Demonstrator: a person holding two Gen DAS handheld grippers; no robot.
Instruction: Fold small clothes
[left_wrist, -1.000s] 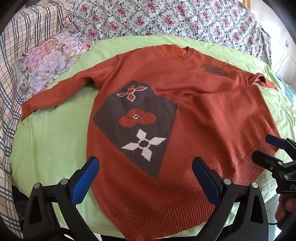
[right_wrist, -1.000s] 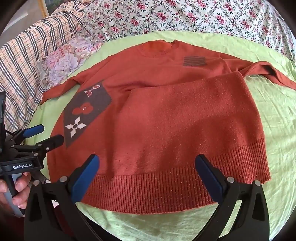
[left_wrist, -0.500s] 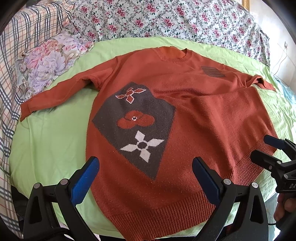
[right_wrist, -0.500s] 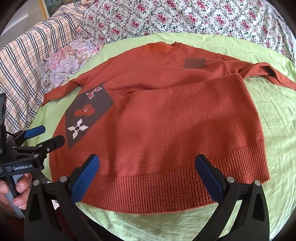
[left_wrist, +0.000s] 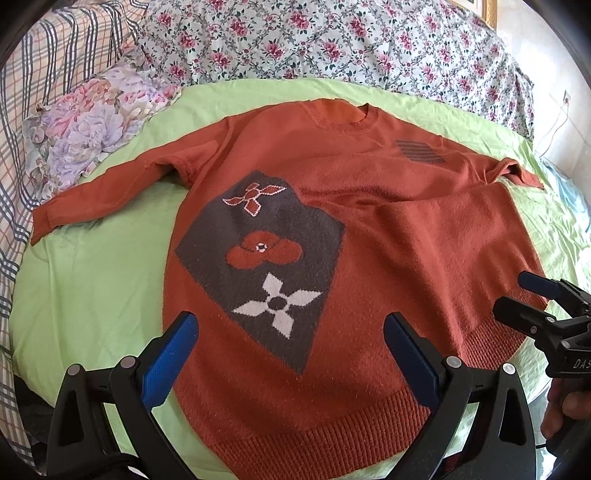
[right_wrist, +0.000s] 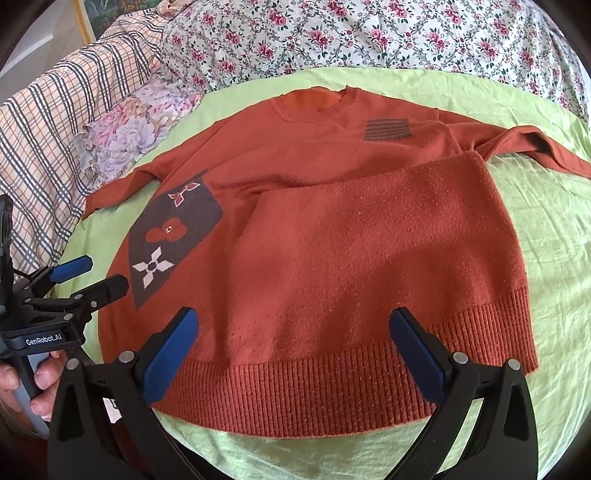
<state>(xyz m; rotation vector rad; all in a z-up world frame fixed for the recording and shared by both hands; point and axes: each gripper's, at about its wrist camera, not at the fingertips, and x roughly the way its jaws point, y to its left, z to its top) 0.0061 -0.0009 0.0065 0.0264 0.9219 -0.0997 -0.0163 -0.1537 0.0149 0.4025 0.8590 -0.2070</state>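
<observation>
An orange knitted sweater (left_wrist: 369, 229) (right_wrist: 351, 236) lies face up on a light green sheet (left_wrist: 92, 277). Its grey patch with flower shapes (left_wrist: 266, 258) (right_wrist: 170, 236) sits on the left half. The right side is folded over the body, showing plain knit. One sleeve (left_wrist: 110, 188) stretches out left, the other (right_wrist: 535, 147) lies at the right. My left gripper (left_wrist: 291, 339) (right_wrist: 90, 275) hovers open over the hem near the patch. My right gripper (right_wrist: 295, 339) (left_wrist: 517, 291) hovers open over the ribbed hem (right_wrist: 332, 391). Neither holds anything.
A floral quilt (left_wrist: 332, 40) (right_wrist: 369, 33) covers the far side of the bed. A checked blanket (right_wrist: 40, 155) and a flowered pillow (left_wrist: 92, 122) (right_wrist: 125, 133) lie at the left. A hand (right_wrist: 33, 384) holds the left gripper's handle.
Both grippers have drifted slightly; the sweater sits a little lower in both views. Nothing was grasped and the sweater has not moved on the bed.
</observation>
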